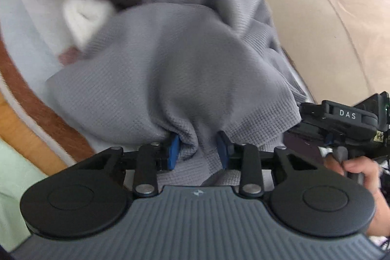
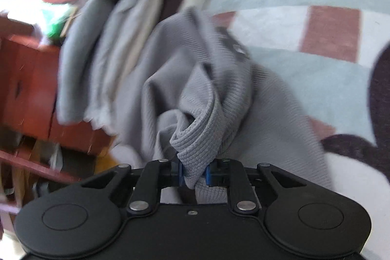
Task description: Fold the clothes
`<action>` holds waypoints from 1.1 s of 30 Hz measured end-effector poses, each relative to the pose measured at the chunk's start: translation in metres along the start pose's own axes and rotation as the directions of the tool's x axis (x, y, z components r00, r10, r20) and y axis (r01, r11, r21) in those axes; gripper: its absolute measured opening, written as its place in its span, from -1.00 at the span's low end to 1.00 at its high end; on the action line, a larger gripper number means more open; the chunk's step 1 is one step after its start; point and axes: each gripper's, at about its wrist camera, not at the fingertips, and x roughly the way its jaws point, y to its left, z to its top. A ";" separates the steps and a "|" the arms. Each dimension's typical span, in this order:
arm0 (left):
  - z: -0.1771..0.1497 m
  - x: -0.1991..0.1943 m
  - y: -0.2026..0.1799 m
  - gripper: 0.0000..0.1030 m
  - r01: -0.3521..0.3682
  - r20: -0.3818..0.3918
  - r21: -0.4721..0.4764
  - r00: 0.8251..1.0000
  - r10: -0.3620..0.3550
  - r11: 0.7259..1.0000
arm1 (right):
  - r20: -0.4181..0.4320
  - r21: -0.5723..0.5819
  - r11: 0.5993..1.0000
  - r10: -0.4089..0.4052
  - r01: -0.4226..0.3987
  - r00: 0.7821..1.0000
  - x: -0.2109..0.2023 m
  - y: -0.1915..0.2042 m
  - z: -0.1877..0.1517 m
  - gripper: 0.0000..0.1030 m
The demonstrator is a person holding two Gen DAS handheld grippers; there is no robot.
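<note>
Left gripper: jaws narrowed, blue pads pinching bunched edge of grey waffle-knit garment. Right gripper: jaws narrow, clamped on ribbed hem of same garment. Garment lay on checked blanket, humped between both grips. Blanket stretched bare beyond garment in right view. Pile of folded clothes crowded the other side, touching garment. Red-brown wooden furniture just beside pile. Beige upholstery bordered garment in left view. Person's hand held right gripper's handle.
</note>
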 end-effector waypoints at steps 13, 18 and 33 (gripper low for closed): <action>-0.033 0.001 -0.139 -0.42 0.176 0.009 0.214 0.983 -0.182 0.961 | 0.127 -0.143 0.967 0.231 -0.213 0.964 -0.102 0.050 -0.016 -0.64; -0.042 -0.017 -0.191 -0.42 0.226 0.099 0.297 0.959 -0.265 0.928 | 0.265 -0.181 0.947 0.308 -0.267 0.914 -0.166 0.070 -0.027 -0.95; -0.024 -0.023 -0.224 -0.22 -0.157 0.109 0.493 0.987 0.118 0.856 | 0.484 0.125 0.990 -0.124 0.072 0.866 -0.265 0.013 -0.101 -0.32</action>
